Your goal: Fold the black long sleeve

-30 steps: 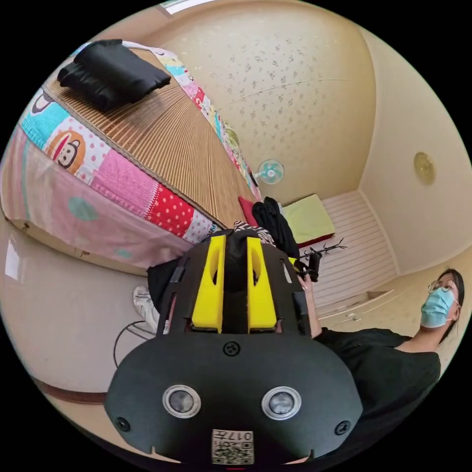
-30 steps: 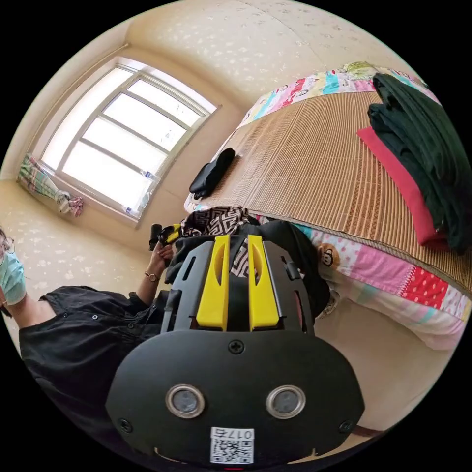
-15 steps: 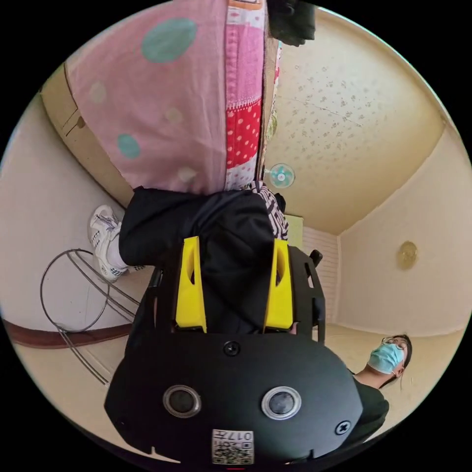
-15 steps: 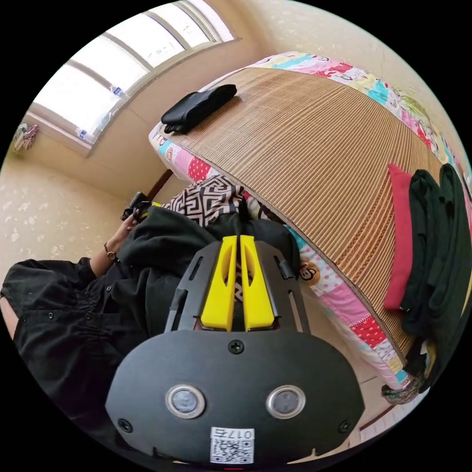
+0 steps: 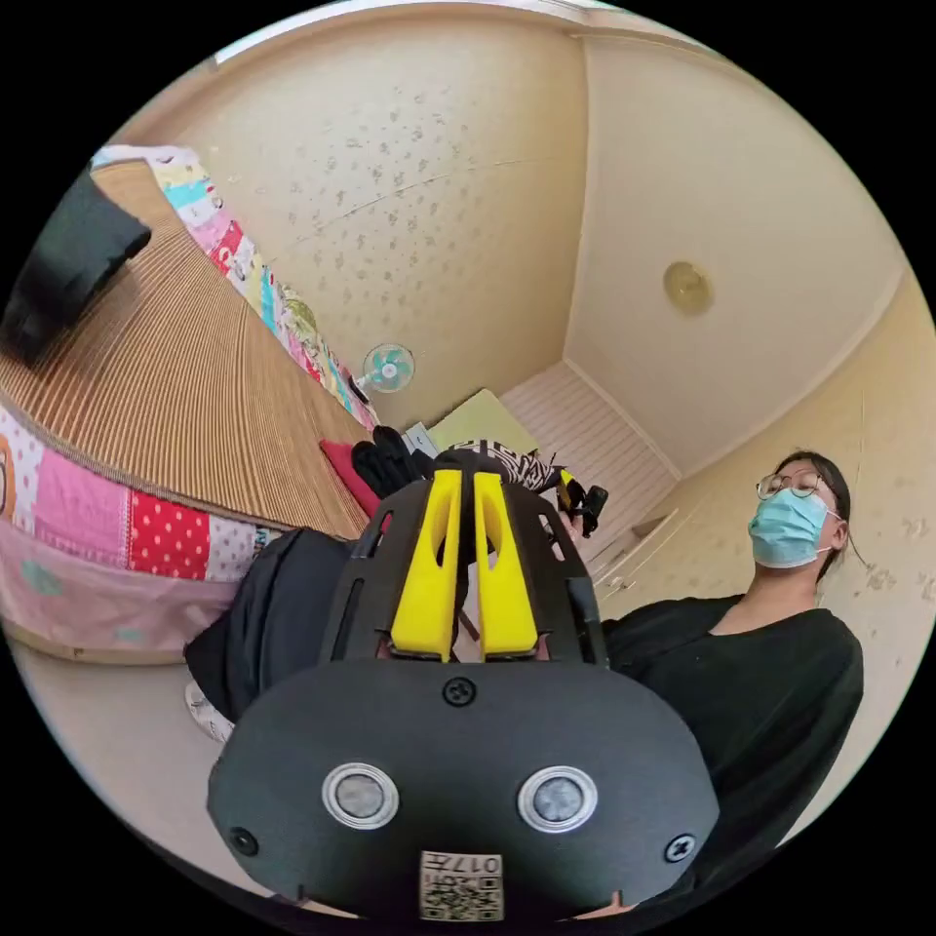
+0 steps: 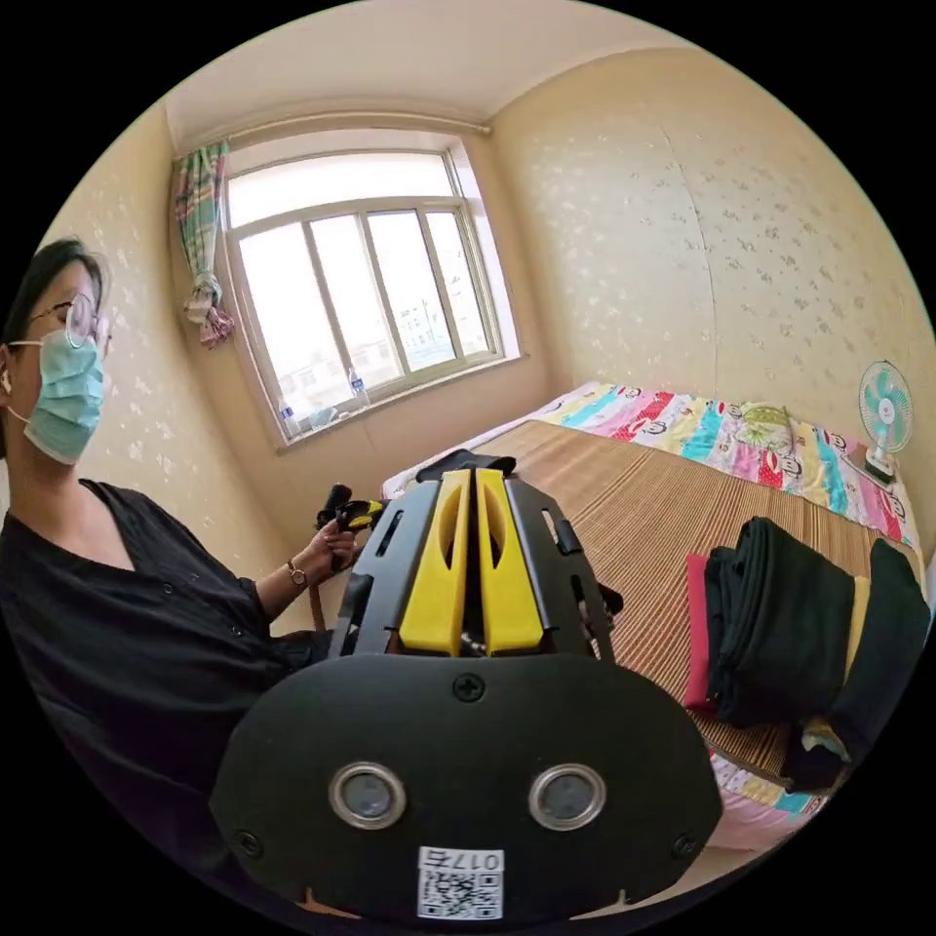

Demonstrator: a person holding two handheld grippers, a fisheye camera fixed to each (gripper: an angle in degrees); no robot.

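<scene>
Jaws near-closed, both grippers raised

Left claw [image 5: 456, 487] is blocking whatever sits between its yellow jaws; black cloth [image 5: 268, 614] is running under its housing, grip point hidden. Right claw [image 6: 475, 485] is covering the bed's near edge, so probably nothing pinched, can't confirm. Folded black garment [image 5: 63, 263] is getting cut off at the left gripper view's rim. Stack of dark clothes [image 6: 780, 624] is hiding its lower layers.
</scene>
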